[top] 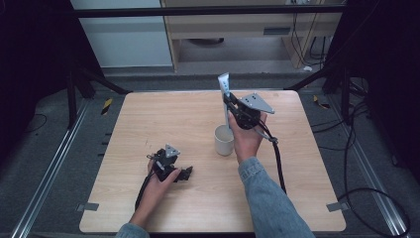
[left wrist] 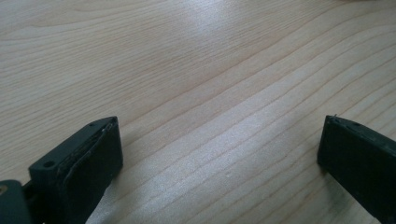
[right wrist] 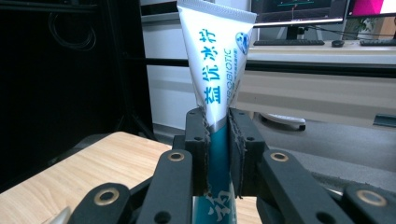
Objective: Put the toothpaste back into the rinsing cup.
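Soft white-and-teal plastic, the toothpaste tube (right wrist: 215,70) stands upright at frame centre, pinched mid-body by the right gripper (right wrist: 217,154) above the cup (top: 224,140). Light, squashy, probably slippery; grip it gently. The left gripper (left wrist: 219,154) rests spread, lower left.

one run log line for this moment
right gripper: shut on toothpaste tube, upright above cup | left gripper: open, on table

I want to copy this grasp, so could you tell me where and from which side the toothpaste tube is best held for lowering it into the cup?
Grip the toothpaste tube across its flat faces at mid-length, as the right gripper does now. It stands upright, crimped end up, so come from the side; that probably leaves the lower end free to enter the white cup. The left gripper lies open on the table.
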Demonstrator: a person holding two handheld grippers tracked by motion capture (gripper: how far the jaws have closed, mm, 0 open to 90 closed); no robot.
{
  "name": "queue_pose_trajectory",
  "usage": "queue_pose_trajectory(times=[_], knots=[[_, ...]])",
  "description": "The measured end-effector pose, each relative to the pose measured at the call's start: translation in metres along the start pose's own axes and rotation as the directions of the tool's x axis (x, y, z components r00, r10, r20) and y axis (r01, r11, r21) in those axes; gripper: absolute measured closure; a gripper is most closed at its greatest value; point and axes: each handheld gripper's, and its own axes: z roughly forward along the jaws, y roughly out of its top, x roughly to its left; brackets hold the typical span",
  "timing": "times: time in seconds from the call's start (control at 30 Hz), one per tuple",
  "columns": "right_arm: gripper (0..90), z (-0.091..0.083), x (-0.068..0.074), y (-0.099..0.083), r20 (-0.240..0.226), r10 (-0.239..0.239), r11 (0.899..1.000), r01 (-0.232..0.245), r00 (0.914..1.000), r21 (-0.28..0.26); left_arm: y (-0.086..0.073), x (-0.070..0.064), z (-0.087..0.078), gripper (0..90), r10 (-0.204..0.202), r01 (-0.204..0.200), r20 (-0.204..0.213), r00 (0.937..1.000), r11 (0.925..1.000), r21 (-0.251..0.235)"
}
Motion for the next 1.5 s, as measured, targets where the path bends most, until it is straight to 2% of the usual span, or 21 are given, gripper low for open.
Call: queue_pose_trajectory(times=[0.23,0.63,0.8,1.5], knots=[[79.3,0.002,0.005,-0.005,0.001,-0.003,0.999,0.003,1.0000,-0.038,0.000,0.000,0.000,0.0,0.000,0.000,0.000,1.0000,1.0000,0.000],[79.3,0.001,0.005,-0.007,0.006,-0.013,0.999,0.014,0.9999,-0.049,0.000,0.000,0.000,0.0,0.000,0.000,-0.001,1.0000,1.0000,0.000],[79.3,0.001,0.003,-0.010,0.000,0.000,0.998,0.000,1.0000,-0.066,0.000,0.000,0.000,0.0,0.000,0.000,-0.001,1.0000,1.0000,0.000],[79.2,0.002,0.001,-0.029,0.008,0.018,0.999,-0.018,0.9998,-0.048,0.000,0.000,0.000,0.0,0.000,0.000,-0.001,1.0000,1.0000,-0.001]])
